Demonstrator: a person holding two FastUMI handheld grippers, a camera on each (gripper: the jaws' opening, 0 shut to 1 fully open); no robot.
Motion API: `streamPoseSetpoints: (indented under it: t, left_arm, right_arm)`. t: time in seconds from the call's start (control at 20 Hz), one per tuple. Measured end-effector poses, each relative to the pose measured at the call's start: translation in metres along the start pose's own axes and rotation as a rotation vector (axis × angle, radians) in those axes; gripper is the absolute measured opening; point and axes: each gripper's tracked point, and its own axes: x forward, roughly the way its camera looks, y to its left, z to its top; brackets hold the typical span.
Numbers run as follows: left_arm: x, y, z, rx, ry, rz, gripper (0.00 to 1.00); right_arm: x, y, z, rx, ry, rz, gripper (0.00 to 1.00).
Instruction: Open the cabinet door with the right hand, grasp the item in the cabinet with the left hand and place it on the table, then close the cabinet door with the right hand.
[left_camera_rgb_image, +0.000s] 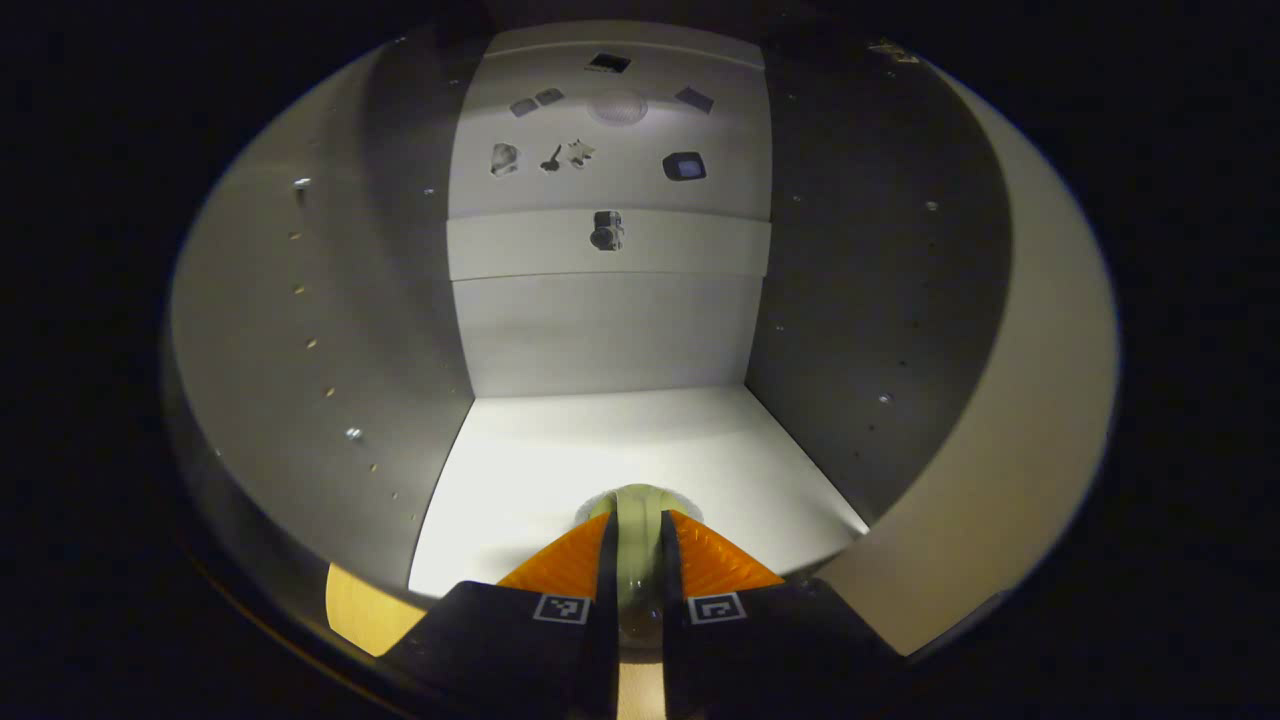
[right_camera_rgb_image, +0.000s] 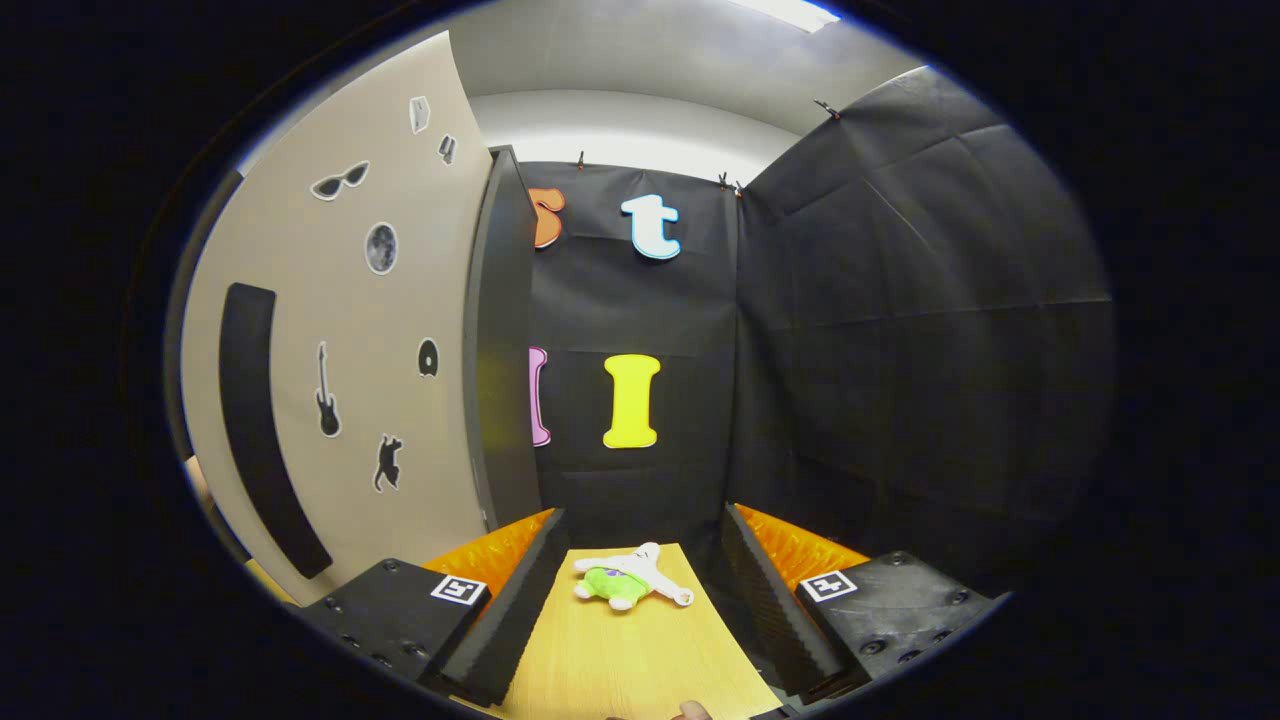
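Inside the open cabinet (left_camera_rgb_image: 610, 330), the left gripper (left_camera_rgb_image: 637, 560) has its jaws drawn narrow on a pale green, rounded item (left_camera_rgb_image: 637, 530) at the front edge of the cabinet floor (left_camera_rgb_image: 600, 450). The right gripper (right_camera_rgb_image: 635, 580) waits with jaws wide and empty over the table (right_camera_rgb_image: 640, 660), beside the cabinet door (right_camera_rgb_image: 350, 360). The grasp looks made; next, the item must be drawn out and set on the table near the plush toy (right_camera_rgb_image: 625, 580).

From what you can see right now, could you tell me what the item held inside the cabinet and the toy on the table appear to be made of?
Held item: pale, translucent, glossy; probably glass or plastic.
Toy: soft stuffed fabric, matte and limp.
Table: light wood-grain, likely laminate.
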Motion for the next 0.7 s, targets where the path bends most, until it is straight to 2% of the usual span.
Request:
streamPoseSetpoints:
  t: [0.05,0.2,0.4,0.45,0.5,0.7]
  left_arm:
    - [-0.015,0.0,-0.008,-0.002,-0.003,0.004,0.21]
    - [-0.062,-0.005,-0.04,-0.032,0.0,-0.008,0.2]
    - [-0.12,-0.013,-0.099,-0.052,0.025,-0.03,0.21]
    - [-0.132,-0.013,-0.117,-0.053,0.036,-0.022,0.21]
    - [-0.14,-0.014,-0.134,-0.058,0.053,-0.021,0.21]
    - [-0.17,-0.035,-0.193,-0.093,0.06,-0.071,0.21]
  right_arm:
    - [-0.006,0.003,0.001,-0.004,-0.007,0.004,0.96]
    - [-0.027,0.012,0.004,0.009,-0.014,0.017,0.98]
    - [-0.058,0.019,0.0,-0.004,-0.022,0.039,0.98]
    - [-0.067,0.021,0.0,0.006,-0.023,0.041,0.95]
    - [-0.075,0.023,-0.001,0.021,-0.016,0.044,0.98]
    - [-0.11,0.027,-0.001,0.036,-0.008,0.073,0.97]
